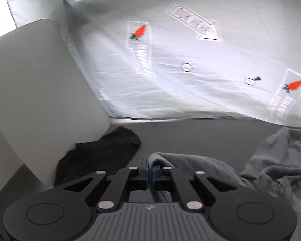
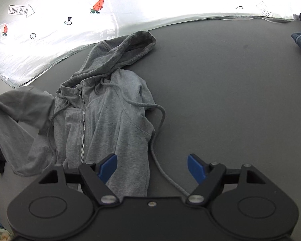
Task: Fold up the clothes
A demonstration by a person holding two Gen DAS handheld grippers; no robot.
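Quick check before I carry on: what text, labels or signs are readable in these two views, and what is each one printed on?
"LOOK HERE": inside an arrow outline on the white printed sheet, right wrist view.
Same arrow in the left wrist view: too blurred to read.
Lettering beside the carrot pictures: too faint to read.
Partial dark letters at the sheet's edge behind the grey hoodie: cut off, unreadable.
Arrow fragment far right: unreadable.
No text visible on the hoodie.

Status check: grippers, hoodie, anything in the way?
Left hand-held gripper shut on hoodie sleeve. Right hand-held gripper open over grey zip hoodie. Drawstring trails between its fingers; black garment beside the sleeve.
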